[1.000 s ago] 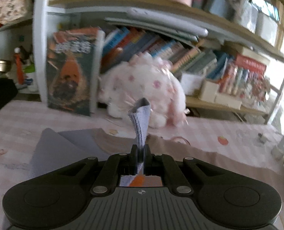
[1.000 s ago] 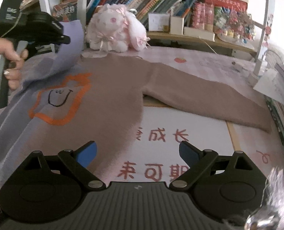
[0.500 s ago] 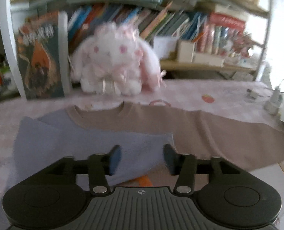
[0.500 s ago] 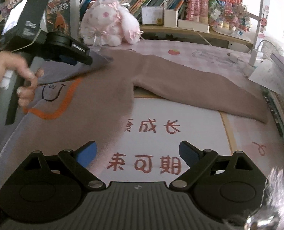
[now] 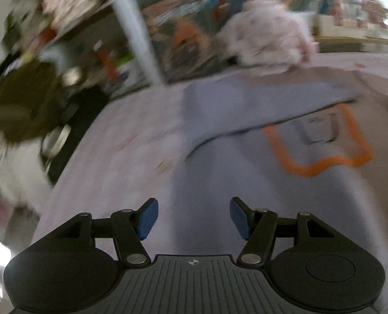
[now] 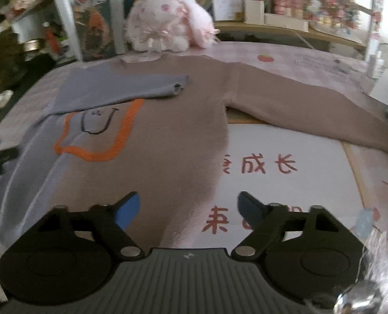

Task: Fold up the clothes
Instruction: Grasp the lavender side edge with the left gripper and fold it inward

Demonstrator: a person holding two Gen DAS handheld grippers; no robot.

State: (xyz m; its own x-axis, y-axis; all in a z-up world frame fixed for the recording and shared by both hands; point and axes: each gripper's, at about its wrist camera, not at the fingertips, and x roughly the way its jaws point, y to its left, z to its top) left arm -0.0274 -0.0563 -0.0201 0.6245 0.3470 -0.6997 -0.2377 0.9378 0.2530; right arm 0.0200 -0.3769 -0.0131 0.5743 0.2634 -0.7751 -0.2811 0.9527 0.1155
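Blurred shelves (image 5: 183,26) behind sweater (image 5: 246,172); sleeve end (image 6: 387,144) cut off.

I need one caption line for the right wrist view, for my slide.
Open right tongs above a brown-and-lavender sweater, lavender sleeve folded across the chest, brown sleeve outstretched.

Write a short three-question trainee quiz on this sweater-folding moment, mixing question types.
1. True or false: the lavender left sleeve of the brown-and-lavender knit sweater lies folded across its chest.
2. The brown right sleeve is: A) folded in, B) stretched out flat on the table, C) held by the right gripper.
3. Fill in: both the right gripper and the left gripper are ____ and hold nothing.

Key: 1 true; 2 B; 3 open.
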